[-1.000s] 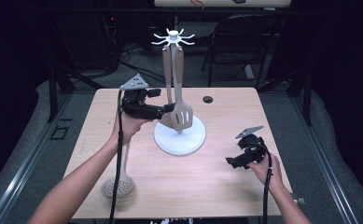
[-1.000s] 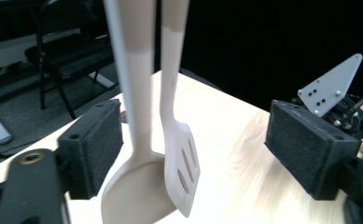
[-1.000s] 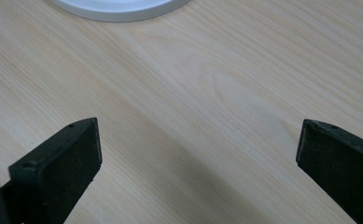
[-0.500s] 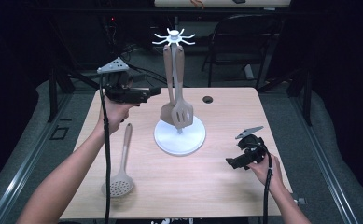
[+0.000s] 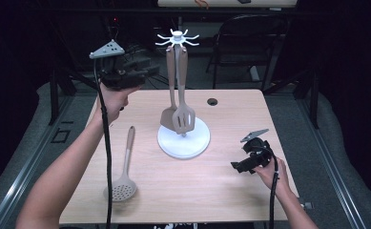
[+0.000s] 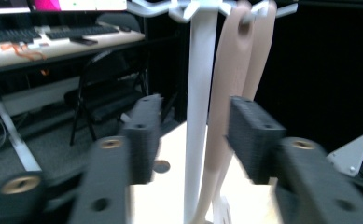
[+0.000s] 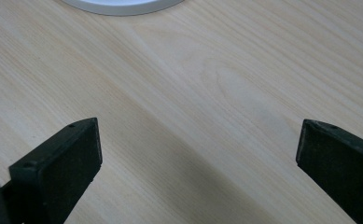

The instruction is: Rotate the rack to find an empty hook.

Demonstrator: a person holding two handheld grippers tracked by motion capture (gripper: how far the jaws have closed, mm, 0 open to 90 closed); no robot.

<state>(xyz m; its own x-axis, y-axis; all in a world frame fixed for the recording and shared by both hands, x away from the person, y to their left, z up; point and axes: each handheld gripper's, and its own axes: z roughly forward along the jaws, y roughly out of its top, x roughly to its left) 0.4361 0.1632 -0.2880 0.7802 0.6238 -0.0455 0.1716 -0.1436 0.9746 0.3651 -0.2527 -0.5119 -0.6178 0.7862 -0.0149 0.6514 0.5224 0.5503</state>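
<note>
Three views, listed in turn.

High view: the wooden table is standing in a dark room, ringed by a grey floor, with a folding chair behind it. The white stand is sitting near mid-table, its hook crown carrying two hanging utensils, a spatula and a slotted turner. A skimmer is lying flat on the table to the left of the base, apart from it. The left gripper is hovering high at the far left edge, level with the handles' upper part; its jaws are hard to make out against the dark background. The right gripper is resting low near the right edge, empty. A small dark hole is showing at the far side.

Left gripper view: the jaws, blurred, have just been closing and are standing part open, with nothing pressed between the pads. The stand's white pole and the two tan handles are hanging beyond them; whether the handles lie between the jaws or past them is hard to tell. A desk with keyboards is showing behind; the utensil heads are being cut off below.

Right gripper view: both jaws are spread wide over bare wood grain, holding nothing; a sliver of the stand's base is being cut off at the top.
</note>
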